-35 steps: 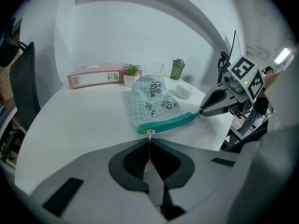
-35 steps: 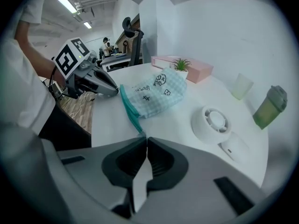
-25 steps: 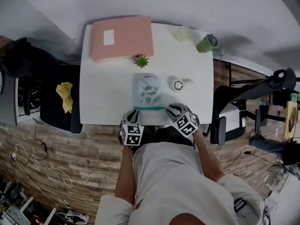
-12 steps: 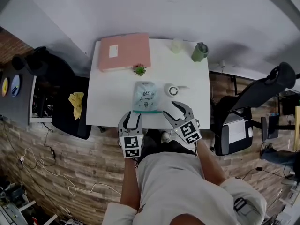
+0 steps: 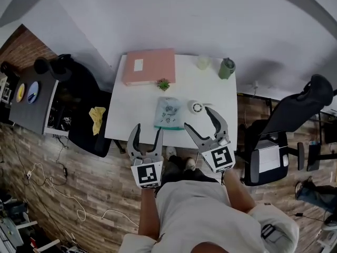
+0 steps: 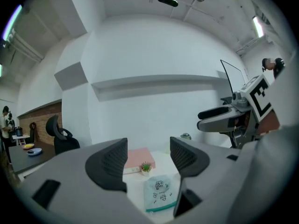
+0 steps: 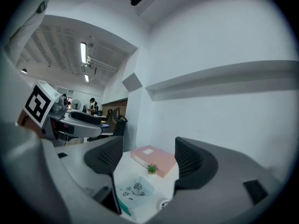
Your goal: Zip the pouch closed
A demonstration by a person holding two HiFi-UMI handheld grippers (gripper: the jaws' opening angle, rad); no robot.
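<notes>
Pouch (image 5: 169, 113): lying flat on a white table (image 5: 131, 121), turning its teal zip edge toward the person, touching neither tool. Left gripper (image 6: 148, 158): hanging on the person's side of the pouch and well apart from it, gaping wide, having just been opening, gripping nothing, with only air between the pads. Right gripper (image 7: 148, 158): hanging likewise on the near side of the pouch, a little to its right, also gaping wide, having just been opening, clamping nothing. Looking out past both sets of jaws at the pouch, lying low and far off.

Sitting just right of the pouch: tape roll (image 5: 197, 107). Standing just beyond the pouch: small green plant (image 5: 164, 84). Lying beyond that, up and left of the pouch: pink binder (image 5: 150, 66). Standing beyond and right of the pouch, along the far edge: pale cup (image 5: 203, 62) and green mug (image 5: 227, 68).

Spreading out on the near side of the pouch and to both sides: wood-plank floor (image 5: 79, 173), with cables (image 5: 52, 188) trailing well left of the pouch. Rising beyond the pouch: plain white wall (image 5: 184, 20). Standing left of the pouch: black chair (image 5: 79, 96) carrying a yellow cloth (image 5: 97, 118), and farther left a dark desk (image 5: 31, 96). Standing right of the pouch: second chair (image 5: 297, 107), also black.
</notes>
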